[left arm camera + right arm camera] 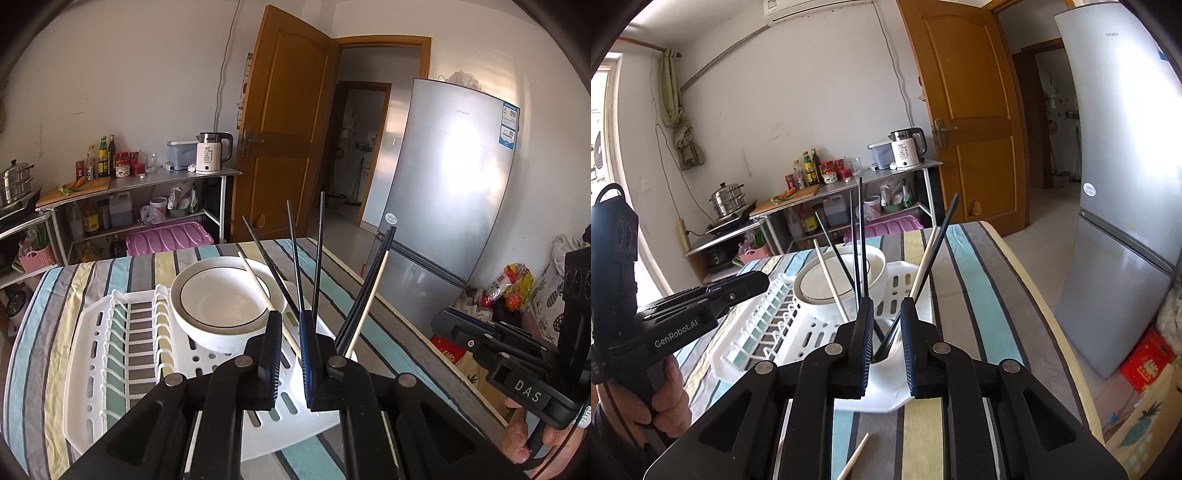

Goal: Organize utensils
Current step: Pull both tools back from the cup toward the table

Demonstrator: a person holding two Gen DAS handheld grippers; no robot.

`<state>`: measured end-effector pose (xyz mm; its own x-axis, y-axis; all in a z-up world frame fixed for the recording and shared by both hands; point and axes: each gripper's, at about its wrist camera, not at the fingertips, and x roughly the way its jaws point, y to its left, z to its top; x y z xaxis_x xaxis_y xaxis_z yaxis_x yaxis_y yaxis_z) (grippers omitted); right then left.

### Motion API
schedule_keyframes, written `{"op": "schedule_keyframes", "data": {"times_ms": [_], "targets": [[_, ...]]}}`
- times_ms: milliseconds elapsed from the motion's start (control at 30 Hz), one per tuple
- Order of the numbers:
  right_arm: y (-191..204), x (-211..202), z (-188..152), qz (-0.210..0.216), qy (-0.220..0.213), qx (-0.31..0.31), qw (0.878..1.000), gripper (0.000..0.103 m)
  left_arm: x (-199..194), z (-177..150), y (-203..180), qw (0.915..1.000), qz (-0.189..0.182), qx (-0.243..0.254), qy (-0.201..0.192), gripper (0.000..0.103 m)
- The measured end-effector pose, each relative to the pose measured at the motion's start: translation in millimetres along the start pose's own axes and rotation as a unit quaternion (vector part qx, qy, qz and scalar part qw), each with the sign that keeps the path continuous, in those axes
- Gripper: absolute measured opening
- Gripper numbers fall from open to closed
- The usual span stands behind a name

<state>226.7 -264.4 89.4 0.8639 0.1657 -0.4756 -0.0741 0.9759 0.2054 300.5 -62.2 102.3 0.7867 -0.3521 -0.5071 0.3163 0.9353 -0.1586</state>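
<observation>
In the rack, chopsticks (upright)

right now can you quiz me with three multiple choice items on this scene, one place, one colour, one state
1. Where do the bowls sit?
A on the dish rack
B on the fridge
C on the floor

2. What colour is the loose chopstick on the tablecloth?
A black
B light wood
C red

3. How do the right gripper's jaws stand?
A clamped on a bowl
B holding a spoon
C open, holding nothing

Key: 1 A, they rest in the white rack. 2 B, it is pale. 3 C, a gap shows between the fingers.
</observation>
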Motion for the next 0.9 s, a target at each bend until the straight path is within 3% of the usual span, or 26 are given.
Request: {"op": "schedule_keyframes", "data": {"times_ms": [467, 900], "targets": [[30, -67, -64, 0.014, 0.004, -0.001, 1.000, 0.015, -96, -90, -12, 0.9998, 0.017, 0.008, 0.011, 0.009], [39, -88, -100, 0.028, 0.020, 0.005, 0.999, 0.016, -132, -135, -12, 0.9994, 0.014, -0.004, 0.030, 0.011]]}}
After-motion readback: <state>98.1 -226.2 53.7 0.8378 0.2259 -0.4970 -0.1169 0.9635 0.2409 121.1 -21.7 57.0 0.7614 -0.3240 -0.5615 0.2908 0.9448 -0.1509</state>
